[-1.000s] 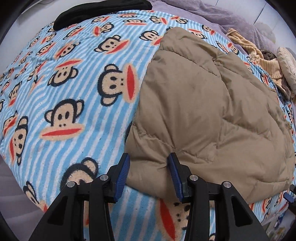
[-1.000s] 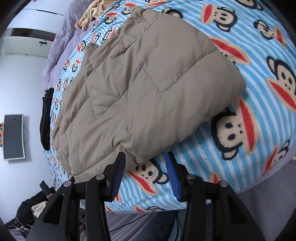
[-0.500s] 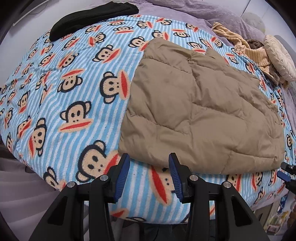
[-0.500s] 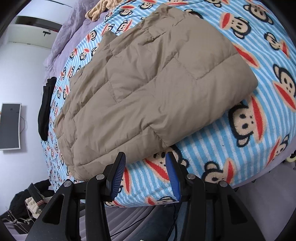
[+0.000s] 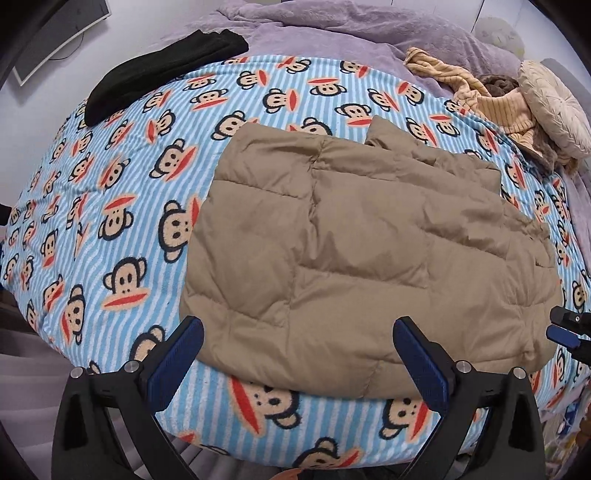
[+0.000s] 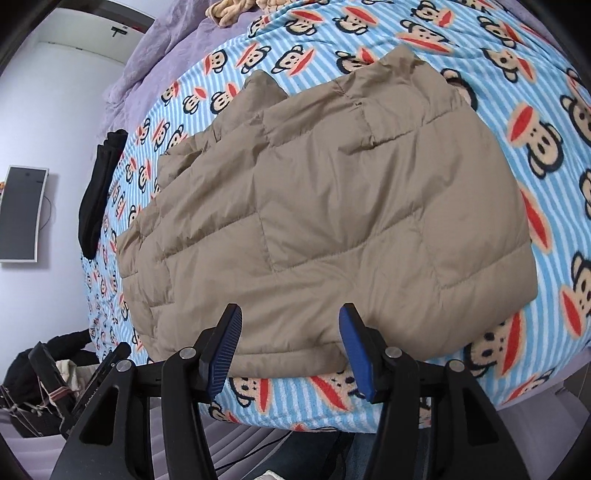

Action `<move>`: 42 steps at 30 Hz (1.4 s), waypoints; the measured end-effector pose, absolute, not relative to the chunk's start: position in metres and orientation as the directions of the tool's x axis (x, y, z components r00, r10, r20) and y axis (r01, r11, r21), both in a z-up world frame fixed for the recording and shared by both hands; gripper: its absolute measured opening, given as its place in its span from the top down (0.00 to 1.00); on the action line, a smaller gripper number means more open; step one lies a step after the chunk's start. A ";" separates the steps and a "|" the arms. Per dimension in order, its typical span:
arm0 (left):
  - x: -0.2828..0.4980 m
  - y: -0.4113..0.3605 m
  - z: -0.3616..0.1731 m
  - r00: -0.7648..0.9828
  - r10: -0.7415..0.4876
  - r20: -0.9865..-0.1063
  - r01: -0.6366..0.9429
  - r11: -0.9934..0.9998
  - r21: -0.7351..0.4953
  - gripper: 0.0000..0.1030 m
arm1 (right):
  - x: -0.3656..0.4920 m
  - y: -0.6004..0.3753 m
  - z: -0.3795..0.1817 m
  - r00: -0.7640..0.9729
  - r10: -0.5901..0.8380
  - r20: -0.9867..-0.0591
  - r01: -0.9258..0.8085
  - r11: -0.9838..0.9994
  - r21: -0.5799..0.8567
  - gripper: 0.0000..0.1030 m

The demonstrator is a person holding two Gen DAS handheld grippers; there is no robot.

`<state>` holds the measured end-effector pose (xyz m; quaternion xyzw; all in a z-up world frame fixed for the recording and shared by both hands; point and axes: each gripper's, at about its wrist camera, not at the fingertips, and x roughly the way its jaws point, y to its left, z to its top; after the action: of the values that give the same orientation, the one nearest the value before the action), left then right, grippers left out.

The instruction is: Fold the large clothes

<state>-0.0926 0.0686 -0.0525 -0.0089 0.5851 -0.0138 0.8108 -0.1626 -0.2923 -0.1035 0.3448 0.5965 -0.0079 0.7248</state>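
The tan quilted jacket (image 5: 369,251) lay folded into a broad, flattish pad on the blue-striped monkey-print blanket (image 5: 122,192), toward the near edge of the bed. Its stitched panels faced up, and a collar or corner poked out at the far side. In the right wrist view the same jacket (image 6: 332,206) filled the middle of the frame, its near hem just beyond the fingertips.

The left gripper (image 5: 299,343) hung above the near hem with its blue-padded jaws spread wide and nothing between them. The right gripper (image 6: 290,343) was also parted, less widely, and empty; whether its pads brushed the hem could not be told from this angle. The right gripper's tip showed at the right edge of the left view, beside the jacket's corner.

A black garment (image 5: 162,74) lay at the blanket's far left corner, well apart from the jacket. Beyond the blanket stretched a lilac bedspread (image 5: 332,26). At the far right sat a heap of yellowish knitwear (image 5: 480,96) touching a round cream cushion (image 5: 554,107). A dark screen (image 6: 22,214) hung on the wall.
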 end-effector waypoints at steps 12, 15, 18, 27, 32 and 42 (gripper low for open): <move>-0.071 0.051 -0.056 0.286 0.004 -0.958 0.005 1.000 0.006 0.01 | -0.130 -0.282 -0.108 0.240 0.412 -0.879 0.367 0.800 0.475 0.30; -0.062 0.059 -0.066 0.270 -0.012 -0.963 0.039 0.999 -0.001 0.01 | -0.128 -0.267 -0.111 0.237 0.398 -0.886 0.380 0.801 0.461 0.30; -0.052 0.070 -0.075 0.249 -0.021 -0.968 0.075 0.997 -0.003 0.01 | -0.129 -0.248 -0.114 0.237 0.390 -0.890 0.421 0.784 0.456 0.30; -0.028 0.102 -0.101 0.189 -0.091 -0.978 0.152 0.986 -0.063 0.01 | -0.125 -0.196 -0.128 0.221 0.358 -0.907 0.470 0.776 0.421 0.30; -0.021 0.117 -0.113 0.164 -0.110 -0.980 0.144 0.986 -0.086 0.01 | -0.112 -0.181 -0.128 0.228 0.324 -0.918 0.456 0.797 0.395 0.42; -0.007 0.148 -0.128 0.146 -0.214 -0.966 0.098 0.975 -0.202 0.01 | -0.093 -0.168 -0.142 0.208 0.286 -0.935 0.433 0.830 0.351 0.63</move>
<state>-0.0065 0.1485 -0.1278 -0.0451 0.6453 -0.1033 0.7556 -0.0928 -0.1681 -0.1419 0.2867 0.6273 -0.0507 0.7223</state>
